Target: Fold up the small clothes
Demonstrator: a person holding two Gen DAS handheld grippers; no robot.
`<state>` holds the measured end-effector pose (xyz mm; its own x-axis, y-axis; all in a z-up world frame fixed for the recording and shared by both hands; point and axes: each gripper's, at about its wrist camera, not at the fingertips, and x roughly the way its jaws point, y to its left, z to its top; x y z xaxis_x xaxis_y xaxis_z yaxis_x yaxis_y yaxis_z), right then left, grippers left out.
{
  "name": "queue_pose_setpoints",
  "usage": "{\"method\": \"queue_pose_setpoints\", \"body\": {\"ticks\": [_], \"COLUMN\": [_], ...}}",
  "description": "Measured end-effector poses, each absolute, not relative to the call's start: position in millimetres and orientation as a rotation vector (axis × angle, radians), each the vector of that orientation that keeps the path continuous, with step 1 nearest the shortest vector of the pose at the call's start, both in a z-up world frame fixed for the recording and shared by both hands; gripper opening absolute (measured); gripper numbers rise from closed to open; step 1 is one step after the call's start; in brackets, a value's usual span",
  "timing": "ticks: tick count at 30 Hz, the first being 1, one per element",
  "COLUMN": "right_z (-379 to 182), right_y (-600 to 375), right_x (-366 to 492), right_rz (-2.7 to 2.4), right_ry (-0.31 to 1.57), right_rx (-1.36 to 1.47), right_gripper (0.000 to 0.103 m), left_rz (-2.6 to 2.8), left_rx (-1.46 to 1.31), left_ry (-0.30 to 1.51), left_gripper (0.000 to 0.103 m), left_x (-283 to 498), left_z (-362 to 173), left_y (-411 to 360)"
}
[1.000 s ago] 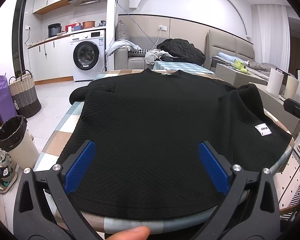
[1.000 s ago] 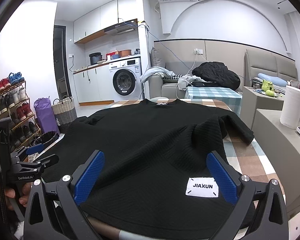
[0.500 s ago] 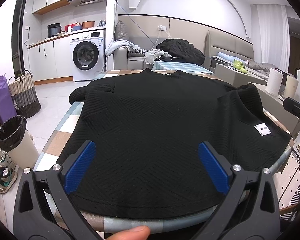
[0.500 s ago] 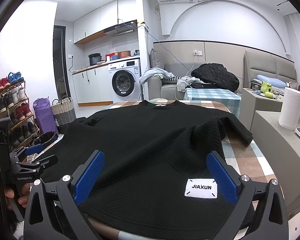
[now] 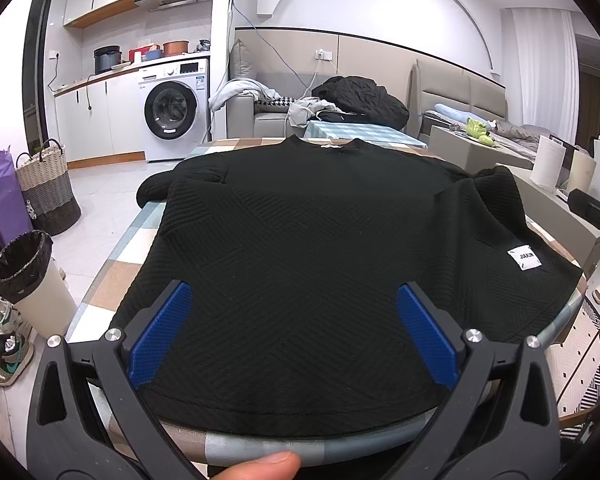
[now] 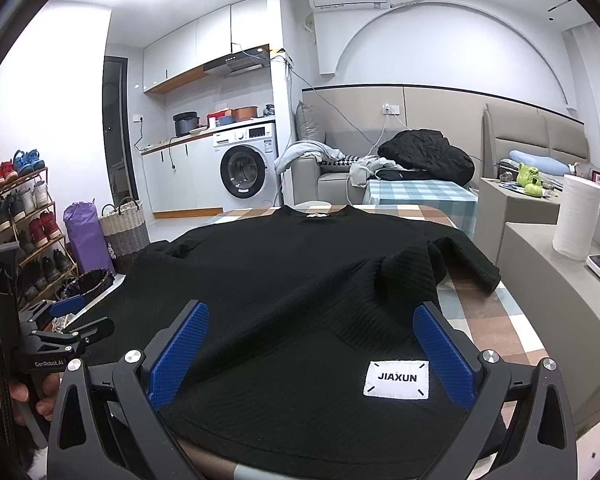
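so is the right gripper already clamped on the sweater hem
No, the right gripper is open, jaws spread wide above the black sweater.

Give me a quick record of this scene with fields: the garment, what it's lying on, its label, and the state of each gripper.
garment: black sweater, spread flat, neckline at the far end, hem at the near edge
surface: table with checked cloth
label: white JIAXUN patch, near the hem on the right side
right sleeve: bunched up, not flat
left gripper: open, above the hem, holding nothing
right gripper: open, above the hem by the patch, holding nothing
folding: not yet begun
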<state>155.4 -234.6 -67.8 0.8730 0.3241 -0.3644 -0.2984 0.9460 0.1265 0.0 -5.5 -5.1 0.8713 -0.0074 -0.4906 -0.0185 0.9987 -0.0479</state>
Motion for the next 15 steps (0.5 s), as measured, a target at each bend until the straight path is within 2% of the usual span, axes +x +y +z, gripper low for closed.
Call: {"method": "queue_pose_setpoints", "body": {"ticks": [15], "right_z": [-72.1], "right_y": [-234.8], "right_x": [157.7], "right_rz": [0.312], "right_ry": [0.415], "right_rx": [0.065], "right_gripper": [0.103], "left_rz": [0.006], "left_rx": [-0.049], "left_ry": [0.509], "left_gripper": [0.102], "left_x": [-1.5], "left_z": [-4.3], "left_y": [-6.8]}}
